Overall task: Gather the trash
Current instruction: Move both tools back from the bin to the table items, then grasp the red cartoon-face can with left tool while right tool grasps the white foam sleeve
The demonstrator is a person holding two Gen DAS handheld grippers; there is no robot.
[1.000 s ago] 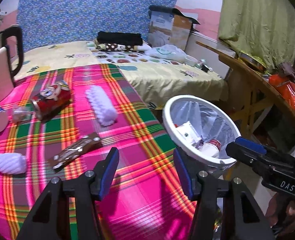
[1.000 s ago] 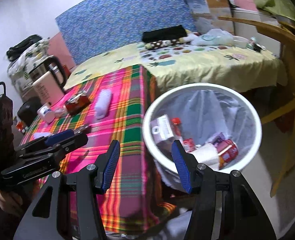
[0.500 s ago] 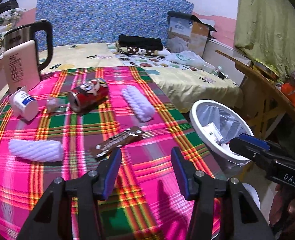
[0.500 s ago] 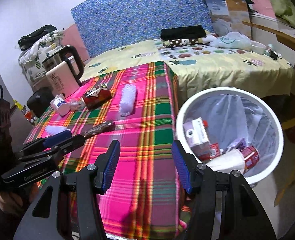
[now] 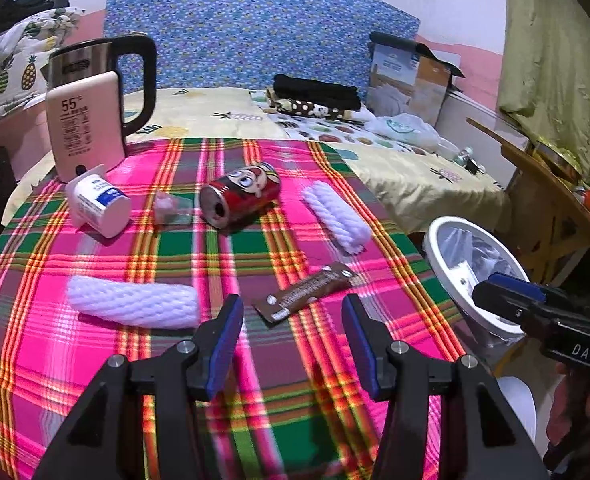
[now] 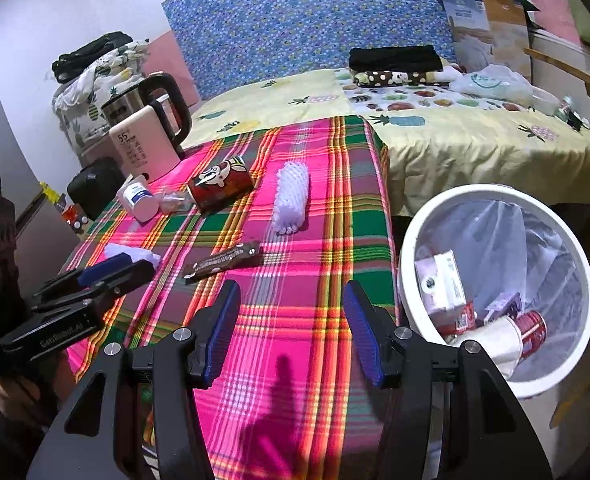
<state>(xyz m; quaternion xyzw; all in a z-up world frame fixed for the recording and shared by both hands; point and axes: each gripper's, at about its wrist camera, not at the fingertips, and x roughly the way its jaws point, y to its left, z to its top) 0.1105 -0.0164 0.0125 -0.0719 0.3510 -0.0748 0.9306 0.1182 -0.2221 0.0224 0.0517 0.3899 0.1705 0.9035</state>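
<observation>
On the plaid tablecloth point(image 5: 183, 248) lie a brown snack wrapper point(image 5: 307, 292), a red can point(image 5: 239, 199) on its side, two white foam nets point(image 5: 133, 307) point(image 5: 337, 216), a white cup point(image 5: 99, 206) and a small clear wrapper point(image 5: 171, 210). My left gripper point(image 5: 291, 340) is open and empty, just short of the brown wrapper. My right gripper point(image 6: 293, 332) is open and empty above the table's near edge, left of the white trash bin point(image 6: 495, 196), which holds cartons, a cup and a can.
An electric kettle point(image 5: 91, 108) stands at the table's far left. A bed with yellow sheet point(image 6: 435, 136), folded clothes and a cardboard box point(image 5: 407, 76) lies behind. A wooden table point(image 5: 543, 184) stands right of the bin.
Both grippers have swung left, away from the bin and over the table. The left gripper now faces the brown wrapper. Both stay open.
</observation>
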